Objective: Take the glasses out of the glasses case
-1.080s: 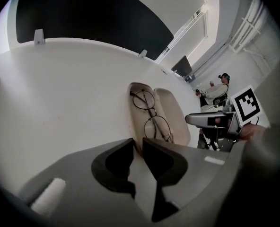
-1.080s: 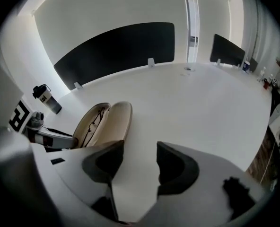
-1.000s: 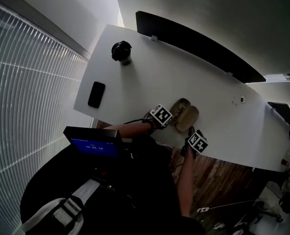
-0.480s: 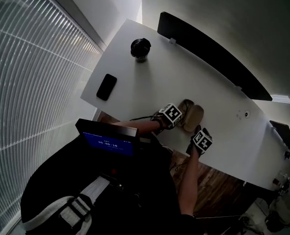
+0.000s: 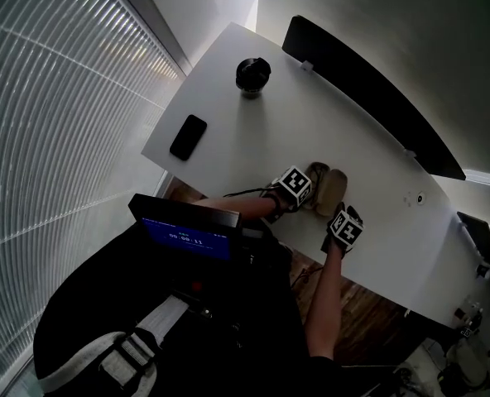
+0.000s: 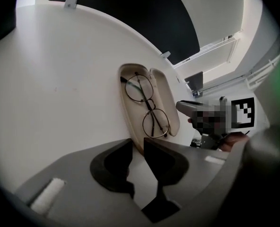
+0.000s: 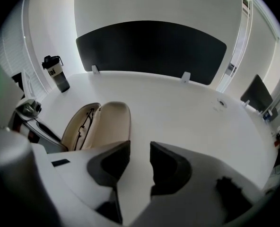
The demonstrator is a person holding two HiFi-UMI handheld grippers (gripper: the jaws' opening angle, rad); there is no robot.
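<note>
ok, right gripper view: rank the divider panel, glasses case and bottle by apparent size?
1. black divider panel, clearly largest
2. open glasses case, though it lies nearest the camera, which inflates it
3. bottle, smallest, standing farther back

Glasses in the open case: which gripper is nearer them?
Left. The left gripper sits at the case end, glasses just ahead. The right gripper, jaws closing on nothing, is off the lid half, farther away.

Matt glasses case (image 6: 166, 96), thin wire glasses (image 6: 148, 105), smooth white table (image 6: 59, 89)
</note>
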